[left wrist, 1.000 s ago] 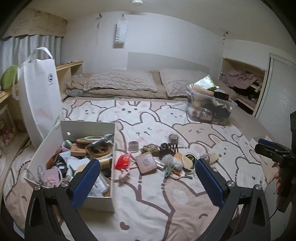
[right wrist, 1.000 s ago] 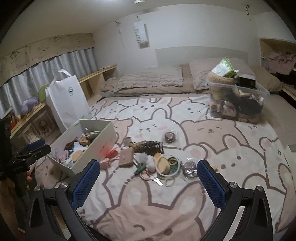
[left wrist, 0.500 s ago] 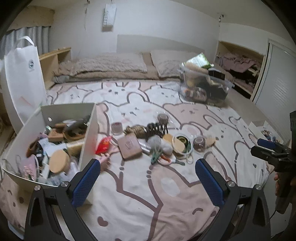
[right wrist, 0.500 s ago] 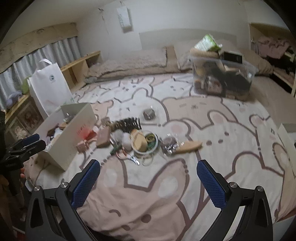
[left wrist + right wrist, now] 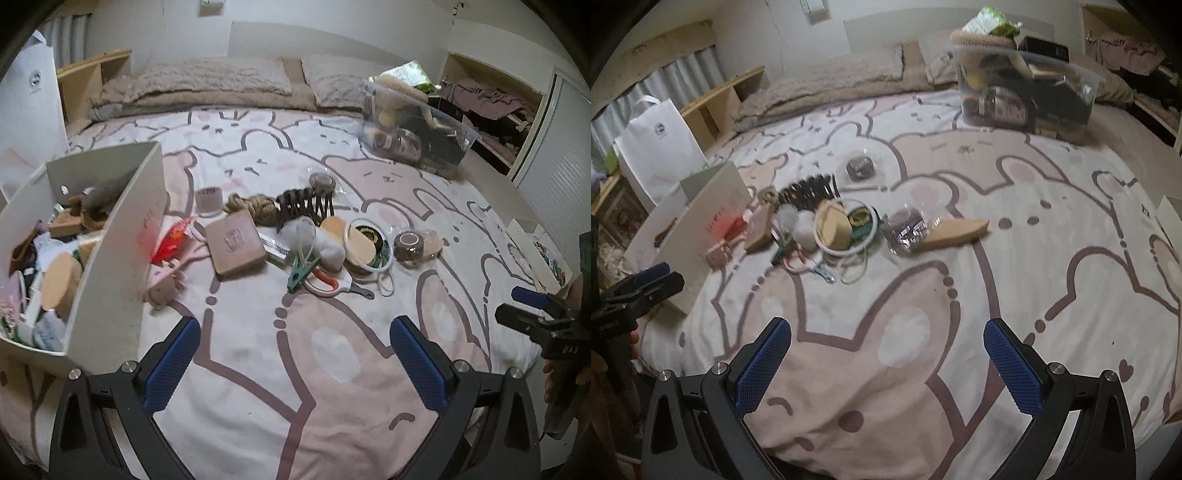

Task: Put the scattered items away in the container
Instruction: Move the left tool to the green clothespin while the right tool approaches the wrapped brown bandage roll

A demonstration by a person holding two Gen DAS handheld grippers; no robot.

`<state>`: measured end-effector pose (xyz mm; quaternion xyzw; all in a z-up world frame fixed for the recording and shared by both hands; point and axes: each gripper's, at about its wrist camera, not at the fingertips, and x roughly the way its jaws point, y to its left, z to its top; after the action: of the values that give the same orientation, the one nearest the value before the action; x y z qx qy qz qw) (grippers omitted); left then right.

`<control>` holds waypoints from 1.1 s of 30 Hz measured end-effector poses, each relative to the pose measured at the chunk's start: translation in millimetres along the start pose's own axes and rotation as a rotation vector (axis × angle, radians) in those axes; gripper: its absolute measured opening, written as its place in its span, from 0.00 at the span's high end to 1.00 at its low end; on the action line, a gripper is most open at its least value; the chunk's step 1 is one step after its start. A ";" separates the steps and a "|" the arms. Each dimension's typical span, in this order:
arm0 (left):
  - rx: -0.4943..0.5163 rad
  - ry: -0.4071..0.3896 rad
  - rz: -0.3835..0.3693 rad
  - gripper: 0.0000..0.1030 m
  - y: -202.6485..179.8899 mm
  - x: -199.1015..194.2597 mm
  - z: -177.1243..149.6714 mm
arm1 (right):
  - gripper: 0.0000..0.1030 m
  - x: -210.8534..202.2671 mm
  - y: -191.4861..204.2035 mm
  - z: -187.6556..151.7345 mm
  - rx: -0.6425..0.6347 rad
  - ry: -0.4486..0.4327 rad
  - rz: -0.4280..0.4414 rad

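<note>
**Hovering with both jaws wide over the bed, nothing taken yet**

Hovering low over the near part of the bed (image 5: 332,369), the left hand-held gripper (image 5: 295,362) is released, its blue pads far apart and nothing between them; the right hand-held gripper (image 5: 886,363) is released in the same way and also carries nothing.

Beyond the fingers lie the scattered items (image 5: 295,240), in one loose heap on the bunny-print cover, just beside the right wall of the white container (image 5: 122,229), which is already quite full; the heap is near the left gripper and a little further from the right one.

I judge most pieces light: the brown flat box (image 5: 234,243) looks stiff and is best pinched across its short sides; the green clip (image 5: 301,271) and the orange-handled scissors (image 5: 321,282) overlap, so lifting one may drag the other; the white ring (image 5: 365,245) is thin and may slip; the dark hair claw (image 5: 304,206) offers teeth to hold; the pale fluffy ball (image 5: 328,247) is soft.

The cover is soft, so the pads can press down a little; open room is wide in front and to the right; the container wall stands high, so a carried piece must rise over its edge.
</note>
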<state>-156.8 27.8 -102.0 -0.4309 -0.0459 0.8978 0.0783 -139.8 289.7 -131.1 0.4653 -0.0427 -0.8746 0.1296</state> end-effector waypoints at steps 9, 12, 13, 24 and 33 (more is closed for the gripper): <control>-0.028 0.003 -0.050 0.02 -9.2 35.9 6.0 | 0.00 22.0 -16.3 0.7 0.004 0.047 -0.033; -0.045 -0.008 -0.058 0.07 -8.2 47.7 11.2 | 0.00 28.2 -22.7 5.0 0.004 0.051 -0.047; -0.051 -0.004 -0.061 0.08 -7.6 52.9 13.2 | 0.00 30.3 -24.7 7.0 0.006 0.051 -0.049; -0.034 0.055 -0.037 0.24 -5.1 100.7 19.8 | 0.00 56.5 -23.9 38.8 -0.101 0.003 -0.111; -0.067 0.093 -0.056 0.41 -2.2 126.6 17.2 | 0.00 83.2 -13.5 64.6 -0.237 0.009 -0.138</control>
<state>-248.1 52.5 -187.9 -0.4729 -0.0842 0.8723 0.0910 -240.0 277.5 -164.1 0.4524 0.0934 -0.8783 0.1234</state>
